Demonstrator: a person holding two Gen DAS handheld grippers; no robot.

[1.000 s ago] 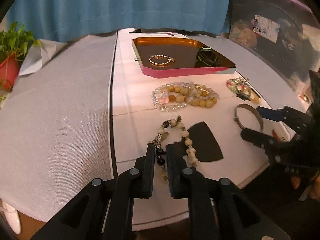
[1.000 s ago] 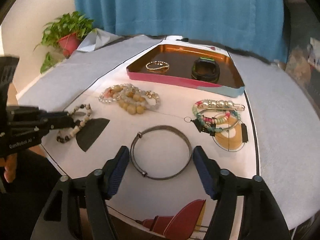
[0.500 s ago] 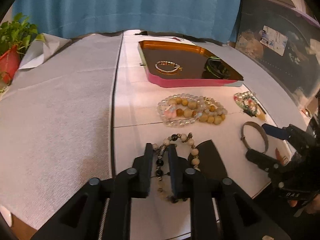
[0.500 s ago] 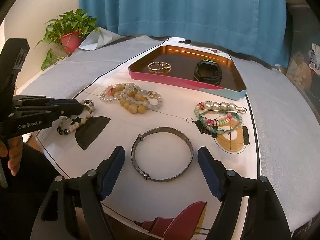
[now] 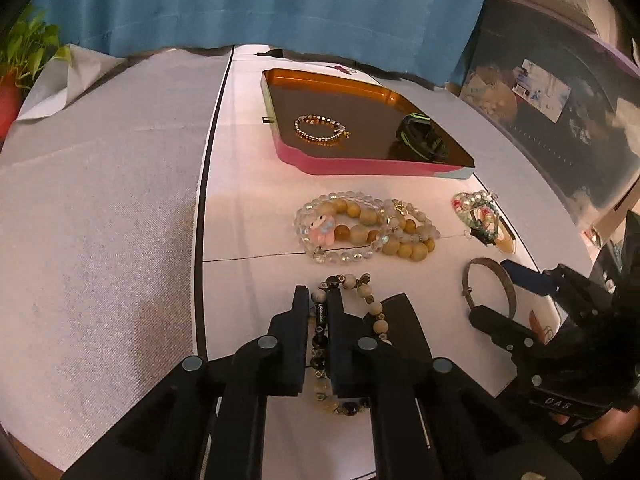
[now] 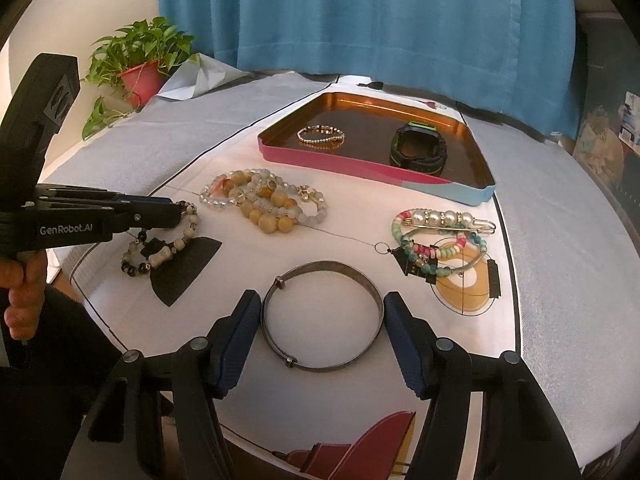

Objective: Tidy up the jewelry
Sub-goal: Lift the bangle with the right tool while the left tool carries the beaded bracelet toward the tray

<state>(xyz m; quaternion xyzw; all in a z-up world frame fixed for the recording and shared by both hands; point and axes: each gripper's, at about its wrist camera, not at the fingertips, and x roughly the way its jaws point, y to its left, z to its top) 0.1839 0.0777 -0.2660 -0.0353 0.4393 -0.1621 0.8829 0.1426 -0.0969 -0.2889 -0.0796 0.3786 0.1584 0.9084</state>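
My left gripper (image 5: 319, 296) is shut on one side of a black-and-cream bead bracelet (image 5: 370, 292), which lies on the white mat beside a black patch (image 6: 180, 276). The right wrist view shows that gripper (image 6: 180, 210) at the left with the bracelet (image 6: 160, 256) under its tip. My right gripper (image 6: 322, 304) straddles a grey metal bangle (image 6: 320, 268) that lies flat. Its jaws are closing, and the blue pads meet the bangle's rim on both sides. Farther back stands the pink-edged tray (image 6: 340, 160), holding a gold bead bracelet (image 6: 320, 136) and a black watch (image 6: 418, 150).
A heap of cream and clear bead bracelets (image 6: 264, 204) lies mid-mat. Colourful bead bracelets with a pearl clip (image 6: 440, 240) lie at the right. A potted plant (image 6: 140, 64) stands back left, with a blue curtain behind it. The table's front edge is close to both grippers.
My left jaws have drawn together onto the bead bracelet and the left view has tipped slightly. My right jaws have narrowed until the pads reach the bangle's sides.
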